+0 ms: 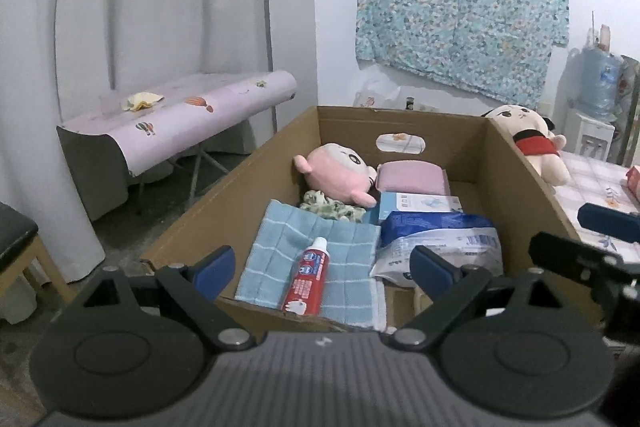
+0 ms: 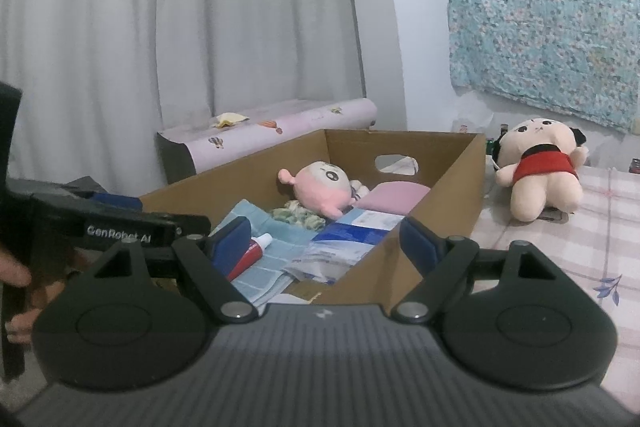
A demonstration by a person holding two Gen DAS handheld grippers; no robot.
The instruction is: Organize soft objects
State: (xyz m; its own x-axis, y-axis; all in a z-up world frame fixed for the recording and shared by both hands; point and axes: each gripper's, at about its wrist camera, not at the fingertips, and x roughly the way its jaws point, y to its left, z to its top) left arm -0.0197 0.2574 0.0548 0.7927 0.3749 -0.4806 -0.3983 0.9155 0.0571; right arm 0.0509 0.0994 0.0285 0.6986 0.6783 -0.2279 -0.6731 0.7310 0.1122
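The left gripper [image 1: 322,261] has its jaws spread wide and holds nothing; in the left wrist view its blue pads [image 1: 214,263] hang over the near end of the cardboard box [image 1: 516,167], touching none of the contents. Between them in this view lies a red toothpaste tube [image 1: 306,277] on a blue checked towel [image 1: 352,271]. Farther in the box are a pink plush [image 1: 338,171], a pink folded cloth [image 1: 414,177], a green patterned cloth [image 1: 332,207] and blue-white packets [image 1: 440,239]. A cream doll in a red top [image 1: 534,145] lies outside the box, beside its right wall, on the checked tablecloth [image 1: 596,183]. The right gripper shows at the right edge.

In the right wrist view, the right gripper [image 2: 326,241] is likewise wide apart and empty, held before the box's near right corner [image 2: 360,275]. The doll [image 2: 540,167] lies on the tablecloth just right of the box; the pink plush [image 2: 320,187] lies inside it.
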